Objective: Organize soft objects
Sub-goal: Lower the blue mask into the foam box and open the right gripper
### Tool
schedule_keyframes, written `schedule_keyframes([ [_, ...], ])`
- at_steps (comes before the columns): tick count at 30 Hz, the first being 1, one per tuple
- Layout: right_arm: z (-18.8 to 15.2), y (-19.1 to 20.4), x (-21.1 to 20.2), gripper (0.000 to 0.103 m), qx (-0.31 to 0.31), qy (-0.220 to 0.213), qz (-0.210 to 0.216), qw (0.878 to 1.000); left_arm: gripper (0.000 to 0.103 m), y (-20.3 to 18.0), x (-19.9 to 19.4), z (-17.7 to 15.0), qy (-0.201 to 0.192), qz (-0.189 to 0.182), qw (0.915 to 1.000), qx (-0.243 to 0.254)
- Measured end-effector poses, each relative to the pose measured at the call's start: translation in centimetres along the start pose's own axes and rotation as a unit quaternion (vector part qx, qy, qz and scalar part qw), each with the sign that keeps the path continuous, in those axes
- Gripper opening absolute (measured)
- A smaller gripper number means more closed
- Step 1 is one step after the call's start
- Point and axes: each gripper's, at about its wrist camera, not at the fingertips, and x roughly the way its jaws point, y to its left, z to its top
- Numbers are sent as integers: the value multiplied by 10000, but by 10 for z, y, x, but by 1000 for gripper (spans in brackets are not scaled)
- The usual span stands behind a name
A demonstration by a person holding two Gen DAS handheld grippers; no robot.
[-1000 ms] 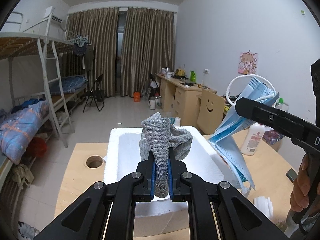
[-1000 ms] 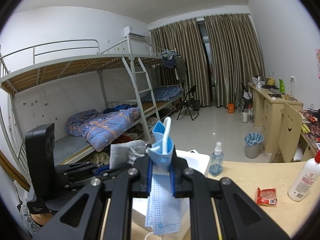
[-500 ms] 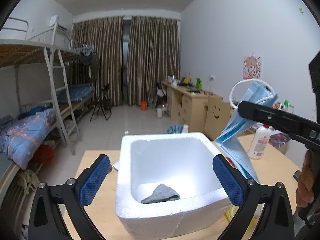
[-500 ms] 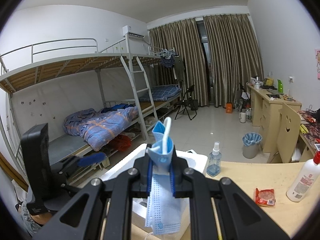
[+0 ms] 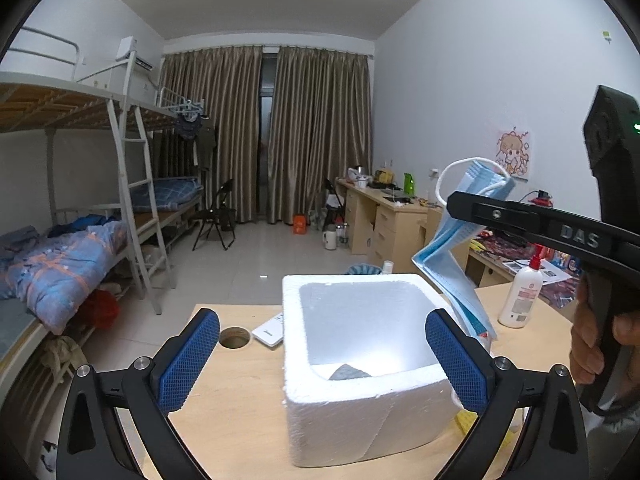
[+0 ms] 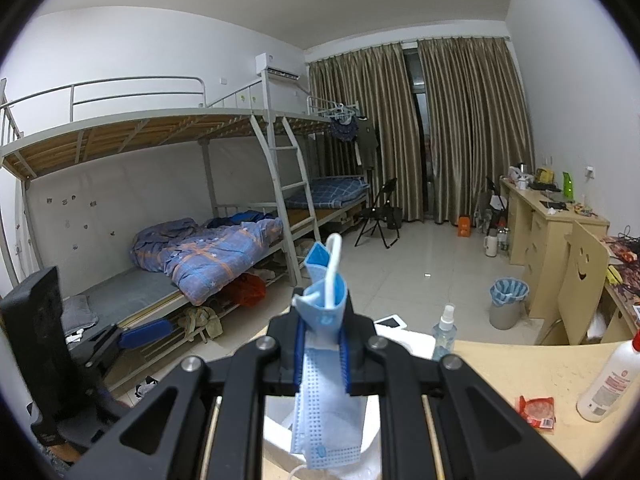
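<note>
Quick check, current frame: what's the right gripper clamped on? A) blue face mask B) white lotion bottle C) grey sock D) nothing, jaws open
A: the right gripper is shut on the blue face mask, which hangs over the foam box; the grey sock lies inside the box, and the lotion bottle stands on the table.

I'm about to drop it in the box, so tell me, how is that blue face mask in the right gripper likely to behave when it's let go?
The face mask hangs limp and folded below the right gripper, so it is probably floppy and very light. Released, it would likely flutter rather than drop straight. Its ear loop sticks out loose and might snag on a finger over the foam box.
</note>
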Motion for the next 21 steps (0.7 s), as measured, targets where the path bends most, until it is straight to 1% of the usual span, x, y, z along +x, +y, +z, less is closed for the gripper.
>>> schedule_keyframes([
  [5,2,-1,15,18,-4,101,20,9999,103,6,-5,-1,-29,44,10000,-20],
  [10,-6,-4,29,18,0,292,-7,9996,103,9,-6,-4,-13,35,10000,-16],
  [17,-11,-4,45,18,-29,554,-149,9983,103,15,-3,-8,5,80,9999,-102],
  [20,-14,-4,50,21,-11,669,-149,9976,103,20,-2,-9,20,91,9998,-147],
  [21,-15,-3,51,23,-14,712,-135,9974,103,20,-1,-9,26,100,9998,-158],
])
